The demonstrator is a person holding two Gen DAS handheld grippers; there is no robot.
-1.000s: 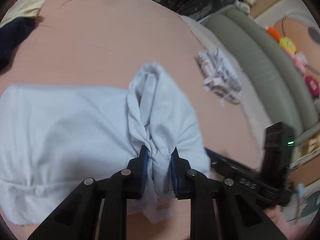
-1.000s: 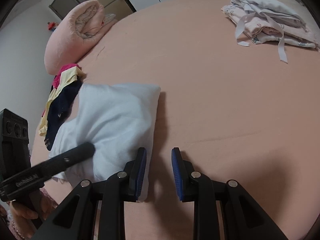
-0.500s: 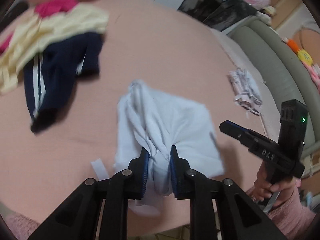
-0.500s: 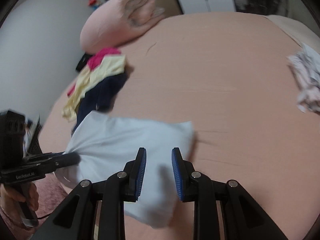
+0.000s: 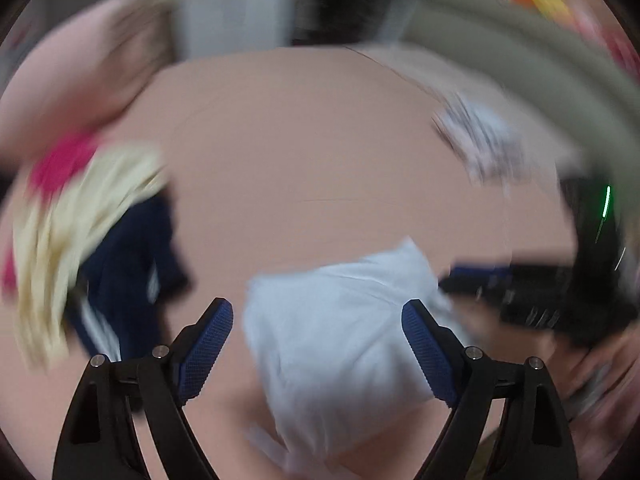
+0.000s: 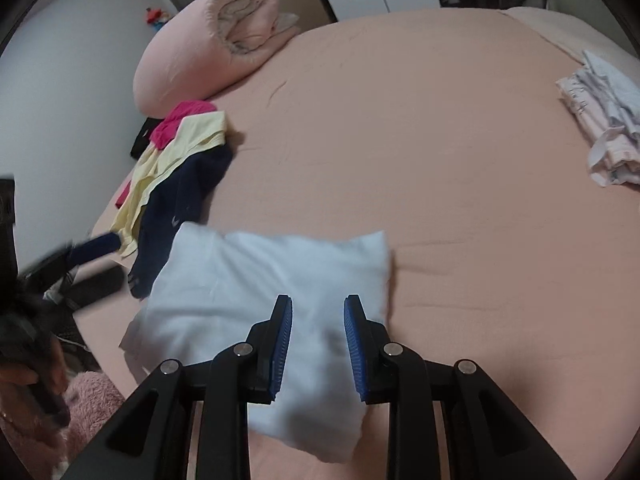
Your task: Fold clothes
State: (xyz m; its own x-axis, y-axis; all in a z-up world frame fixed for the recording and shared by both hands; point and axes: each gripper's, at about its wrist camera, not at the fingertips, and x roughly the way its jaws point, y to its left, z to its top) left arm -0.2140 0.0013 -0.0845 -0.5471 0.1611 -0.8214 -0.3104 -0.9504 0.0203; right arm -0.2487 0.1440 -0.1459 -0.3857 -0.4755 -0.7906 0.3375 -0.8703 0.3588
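The left tongs (image 5: 318, 344) are seen spread wide in the left wrist view, the jaws opening, with nothing pinched. The folded pale blue garment (image 5: 340, 328) is seen beyond and between the blue pads (image 5: 208, 344), lying on the pink bed (image 5: 300, 140) and untouched by them. The picture is heavily blurred. To the left of the garment a heap of clothes (image 5: 100, 232) in cream, navy and magenta is made out. Far beyond the garment to its right, a small pale patterned pile (image 5: 480, 140) is seen. The right tongs (image 5: 472, 278) are seen just to the right of the garment, blurred, with their tip at its edge; whether cloth is touched cannot be told.

In the right wrist view the right tongs (image 6: 318, 344) are held a little apart above the garment (image 6: 256, 292), with no cloth gripped between the pads. The garment lies flat as a rough rectangle near the bed's near edge. Touching its far left corner, the heap of clothes (image 6: 176, 172) is spread toward the bed's edge. Beyond that heap a rolled pink quilt (image 6: 216, 40) is laid. The patterned pile (image 6: 604, 120) lies well apart from the garment, far to its right. Left of the garment the left tongs (image 6: 94, 248) are seen blurred, held by a hand (image 6: 24, 376).
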